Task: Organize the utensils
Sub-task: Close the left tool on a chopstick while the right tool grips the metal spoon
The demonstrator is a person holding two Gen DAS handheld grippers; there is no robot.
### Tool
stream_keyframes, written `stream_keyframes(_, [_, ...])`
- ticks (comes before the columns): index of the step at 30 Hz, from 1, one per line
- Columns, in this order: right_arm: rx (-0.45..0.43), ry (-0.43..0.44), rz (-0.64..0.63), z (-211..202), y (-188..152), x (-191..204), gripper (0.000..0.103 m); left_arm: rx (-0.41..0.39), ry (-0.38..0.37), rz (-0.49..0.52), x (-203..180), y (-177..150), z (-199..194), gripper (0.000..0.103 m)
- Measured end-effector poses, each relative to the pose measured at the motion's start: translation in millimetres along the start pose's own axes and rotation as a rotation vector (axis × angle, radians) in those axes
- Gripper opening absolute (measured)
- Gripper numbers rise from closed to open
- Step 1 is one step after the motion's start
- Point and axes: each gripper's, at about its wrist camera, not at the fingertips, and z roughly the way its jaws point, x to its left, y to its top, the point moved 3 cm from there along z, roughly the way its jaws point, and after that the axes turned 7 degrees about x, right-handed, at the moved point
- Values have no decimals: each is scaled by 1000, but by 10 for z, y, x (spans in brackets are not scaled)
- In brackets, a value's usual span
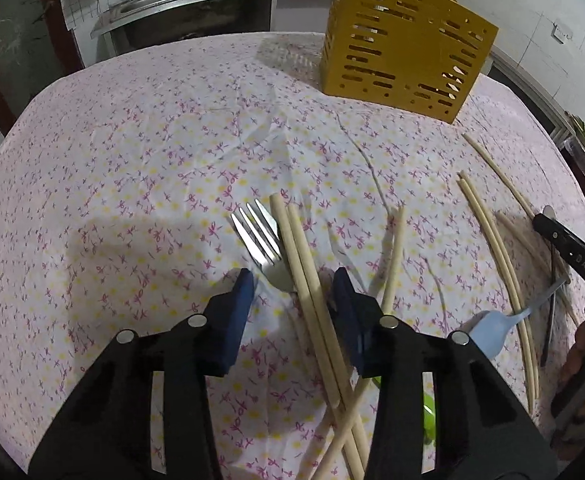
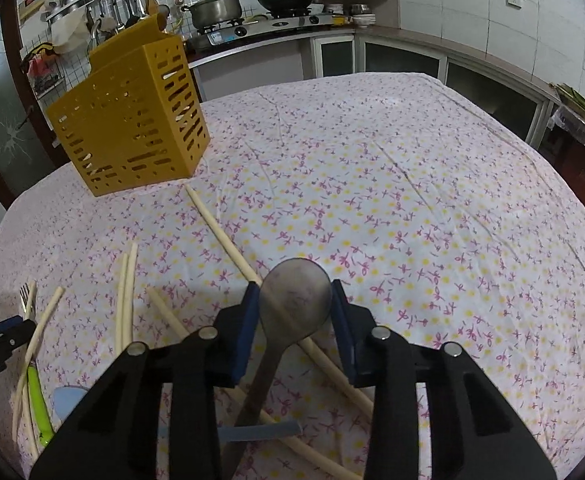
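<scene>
A yellow slotted utensil holder (image 1: 404, 40) stands at the far side of the table; it also shows in the right wrist view (image 2: 132, 120). My left gripper (image 1: 294, 280) is open, its jaws on either side of a metal fork (image 1: 258, 236) and a pair of wooden chopsticks (image 1: 312, 300) lying on the cloth. My right gripper (image 2: 294, 300) is open, its jaws on either side of the bowl of a metal spoon (image 2: 292, 300) that lies over chopsticks (image 2: 228, 244). The right gripper also shows at the right edge of the left wrist view (image 1: 572, 252).
More chopsticks (image 1: 496, 256) and a light blue plastic spoon (image 1: 492, 330) lie on the floral tablecloth (image 1: 132, 160). A green-handled utensil (image 2: 38, 404) lies at the left. A kitchen counter with stove and pots (image 2: 220, 12) runs behind the table.
</scene>
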Motion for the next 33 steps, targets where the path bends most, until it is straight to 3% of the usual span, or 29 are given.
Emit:
stream_keyframes(6, [-3,-6,-13,7,-9,22,36,-8,17,4,-8,90,38,33])
stream_keyframes(12, [-11,8,-4,-4,-16,9,36,-15,-17,-10,47,123,23,26])
stream_keyframes(15, [-21,23,2,-26,-20,-15,36,-40,-22,-13,83,125,-39,9])
stream_keyframes(33, [-50,66,-2,-63,-20,-3,36,-77,-88,-20,117,152,-155,6])
